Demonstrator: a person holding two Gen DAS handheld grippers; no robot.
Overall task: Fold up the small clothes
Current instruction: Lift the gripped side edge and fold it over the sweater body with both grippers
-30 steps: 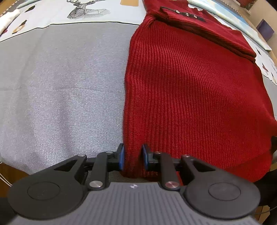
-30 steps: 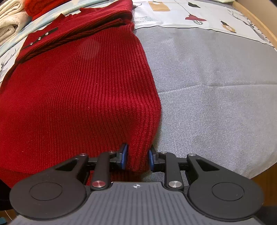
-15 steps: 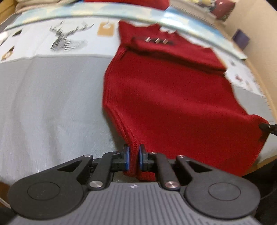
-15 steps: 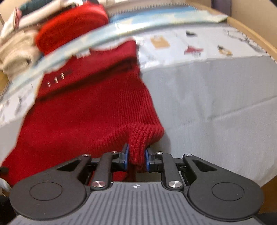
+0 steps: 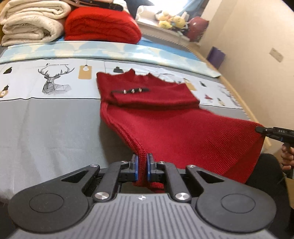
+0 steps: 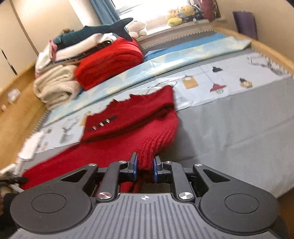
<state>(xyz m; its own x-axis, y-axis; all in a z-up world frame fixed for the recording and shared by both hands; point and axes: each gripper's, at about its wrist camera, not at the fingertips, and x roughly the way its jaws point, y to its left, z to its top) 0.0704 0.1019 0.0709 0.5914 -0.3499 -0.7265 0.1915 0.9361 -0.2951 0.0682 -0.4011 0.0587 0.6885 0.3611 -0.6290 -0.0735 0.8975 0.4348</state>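
Left gripper (image 5: 142,163) and right gripper (image 6: 145,166) each pinch a hem corner of the red knit sweater (image 5: 165,125), lifted above the grey bedsheet (image 5: 46,128); likely next: carry hem toward the collar.

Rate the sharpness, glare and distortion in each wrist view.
Left wrist: left gripper sharp, red sweater softly motion-blurred, fisheye bends the bed's edges. Right wrist: right gripper crisp, sweater and bedding smeared, window blown out.

Home bedroom: bed (image 5: 46,128), folded blankets (image 5: 31,22), plush toys (image 6: 176,16).
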